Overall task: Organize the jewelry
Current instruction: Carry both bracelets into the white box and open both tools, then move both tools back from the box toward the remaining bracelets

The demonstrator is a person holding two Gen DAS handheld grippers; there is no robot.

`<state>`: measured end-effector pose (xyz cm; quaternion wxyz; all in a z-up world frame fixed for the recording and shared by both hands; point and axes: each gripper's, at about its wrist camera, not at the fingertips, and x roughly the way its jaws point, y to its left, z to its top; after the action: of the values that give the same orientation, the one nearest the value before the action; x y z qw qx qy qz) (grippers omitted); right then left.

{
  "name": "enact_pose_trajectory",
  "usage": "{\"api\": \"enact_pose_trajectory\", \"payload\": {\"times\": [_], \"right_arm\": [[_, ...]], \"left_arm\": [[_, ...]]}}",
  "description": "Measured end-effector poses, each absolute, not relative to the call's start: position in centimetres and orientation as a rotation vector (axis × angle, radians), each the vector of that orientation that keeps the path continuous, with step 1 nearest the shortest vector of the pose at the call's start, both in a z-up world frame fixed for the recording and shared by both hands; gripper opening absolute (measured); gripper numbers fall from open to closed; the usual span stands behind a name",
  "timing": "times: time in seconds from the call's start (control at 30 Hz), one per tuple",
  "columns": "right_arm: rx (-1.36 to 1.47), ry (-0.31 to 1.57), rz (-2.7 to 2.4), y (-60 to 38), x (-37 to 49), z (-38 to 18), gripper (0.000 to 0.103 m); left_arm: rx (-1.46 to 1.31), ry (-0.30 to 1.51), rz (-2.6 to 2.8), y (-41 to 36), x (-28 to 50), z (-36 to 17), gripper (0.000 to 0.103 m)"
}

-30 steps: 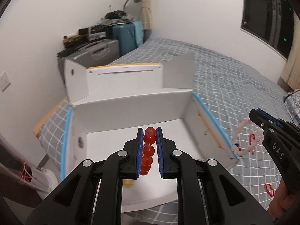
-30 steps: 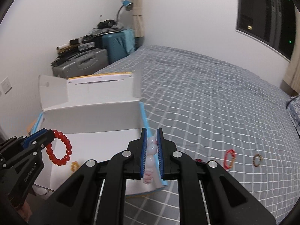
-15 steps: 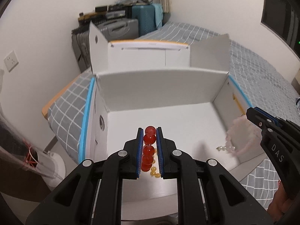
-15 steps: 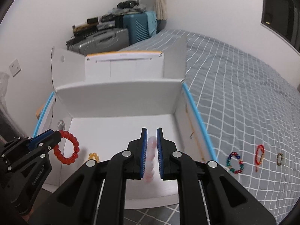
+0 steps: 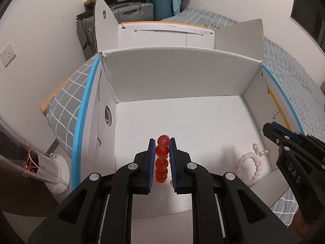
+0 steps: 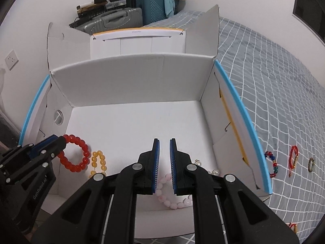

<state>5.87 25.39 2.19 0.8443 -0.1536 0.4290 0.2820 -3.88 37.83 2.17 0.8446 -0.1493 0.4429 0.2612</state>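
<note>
My left gripper point(image 5: 162, 142) is shut on a red bead bracelet point(image 5: 161, 160) and holds it over the floor of the open white box point(image 5: 182, 77); the bracelet also shows in the right wrist view point(image 6: 74, 155). My right gripper point(image 6: 164, 142) is open and empty above the box floor point(image 6: 132, 122). A pink bead bracelet point(image 6: 169, 199) lies loose on the box floor under it, also in the left wrist view point(image 5: 255, 167). A yellow bead bracelet point(image 6: 98, 161) and a pearl piece point(image 5: 260, 149) lie in the box.
The box stands on a grey checked bed point(image 6: 274, 85). A multicolour bracelet point(image 6: 272, 165), a red cord bracelet point(image 6: 293, 158) and a brown ring bracelet point(image 6: 311, 164) lie on the bed right of the box. Suitcases point(image 6: 121, 18) stand behind against the wall.
Both grippers moved forward over the box. My right gripper opened and the pink bracelet dropped onto the box floor. My left gripper still holds the red bracelet.
</note>
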Motion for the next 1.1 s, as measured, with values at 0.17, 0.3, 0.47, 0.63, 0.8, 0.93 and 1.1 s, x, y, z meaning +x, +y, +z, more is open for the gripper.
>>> {"api": "enact_pose_trajectory", "payload": {"times": [0.17,0.3,0.47,0.63,0.8,0.93,1.1], "right_arm": [[-0.328,0.922,0.591,25.5,5.9,1.5,0.010],[-0.325,0.917,0.590,25.4,5.9,1.8,0.028],[-0.301,0.882,0.572,24.5,5.5,2.9,0.058],[-0.284,0.844,0.558,22.8,5.2,4.4,0.079],[-0.262,0.829,0.555,20.6,5.2,5.6,0.089],[-0.246,0.804,0.541,18.8,4.9,6.6,0.095],[-0.226,0.764,0.511,16.0,4.3,8.1,0.095]], "left_arm": [[-0.296,0.925,0.586,37.8,-4.0,2.7,0.016],[-0.283,0.904,0.600,37.6,-4.3,3.6,0.027],[-0.279,0.861,0.630,37.3,-5.2,4.7,0.059],[-0.275,0.795,0.643,36.4,-6.0,6.5,0.077],[-0.241,0.733,0.646,34.9,-6.5,8.4,0.092],[-0.229,0.717,0.634,33.7,-6.3,9.5,0.097],[-0.216,0.694,0.614,32.2,-6.4,10.5,0.097]]}}
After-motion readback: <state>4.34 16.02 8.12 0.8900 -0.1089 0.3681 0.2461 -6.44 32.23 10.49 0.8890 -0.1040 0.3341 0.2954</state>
